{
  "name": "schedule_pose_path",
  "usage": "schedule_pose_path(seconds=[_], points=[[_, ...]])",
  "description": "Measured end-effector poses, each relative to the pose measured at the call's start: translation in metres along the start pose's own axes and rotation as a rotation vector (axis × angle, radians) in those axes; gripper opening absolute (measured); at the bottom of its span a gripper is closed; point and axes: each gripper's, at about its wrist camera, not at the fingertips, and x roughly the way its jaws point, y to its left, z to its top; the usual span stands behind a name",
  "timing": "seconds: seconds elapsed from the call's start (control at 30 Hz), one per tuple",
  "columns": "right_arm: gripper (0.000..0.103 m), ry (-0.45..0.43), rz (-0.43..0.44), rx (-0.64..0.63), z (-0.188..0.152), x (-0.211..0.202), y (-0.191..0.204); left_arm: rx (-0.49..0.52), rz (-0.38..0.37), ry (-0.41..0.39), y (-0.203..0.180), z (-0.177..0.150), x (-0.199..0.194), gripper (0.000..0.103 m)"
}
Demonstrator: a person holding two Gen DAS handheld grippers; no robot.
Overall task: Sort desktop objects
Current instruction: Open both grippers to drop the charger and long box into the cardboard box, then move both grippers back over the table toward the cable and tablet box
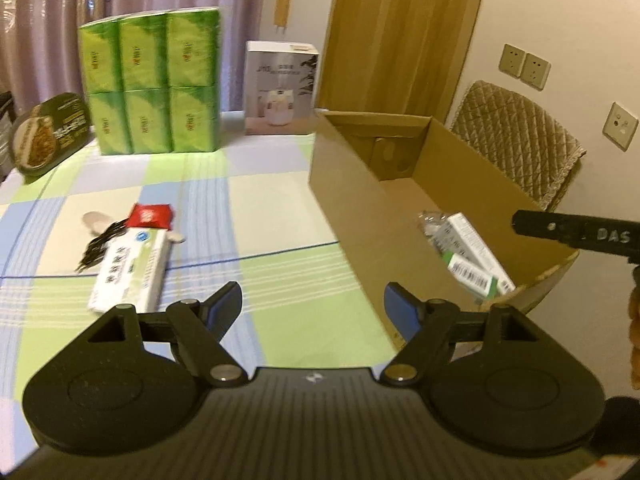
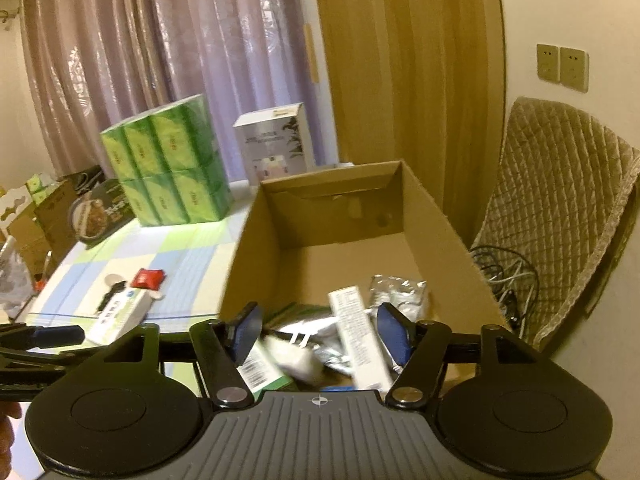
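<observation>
several packets and small boxes already lie in the cardboard box [image 2: 436, 216]. your right gripper [image 2: 318, 332] hangs open above them, holding nothing. left gripper [image 1: 312, 308] is open too; the white box [image 1: 132, 268], red packet [image 1: 152, 215] still wait on the table [image 1: 280, 184].

A table under a checked cloth of green, blue and white squares [image 1: 280, 208] carries everything. Ahead and left of the left tool lie a long white carton with green print [image 1: 130, 270], a small red packet [image 1: 151, 216] and what may be a dark comb [image 1: 98, 246]. Ahead and right stands an open brown cardboard box [image 1: 352, 208]. Farther off stand a green six-pack of tissues [image 1: 152, 84], a white appliance carton [image 1: 280, 88] and a round dark food tray [image 1: 50, 134].
</observation>
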Motion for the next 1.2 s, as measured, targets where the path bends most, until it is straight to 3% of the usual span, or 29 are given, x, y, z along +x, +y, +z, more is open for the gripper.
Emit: schedule_pose_path(seconds=[0.6, 1.2], points=[[0.090, 0.007, 0.105, -0.082, -0.024, -0.028, 0.084, -0.053, 0.116, 0.015, 0.055, -0.046, -0.062, 0.087], [0.096, 0.029, 0.172, -0.161, -0.029, -0.022, 0.135, -0.091, 0.196, 0.019, 0.117, -0.059, -0.085, 0.091]])
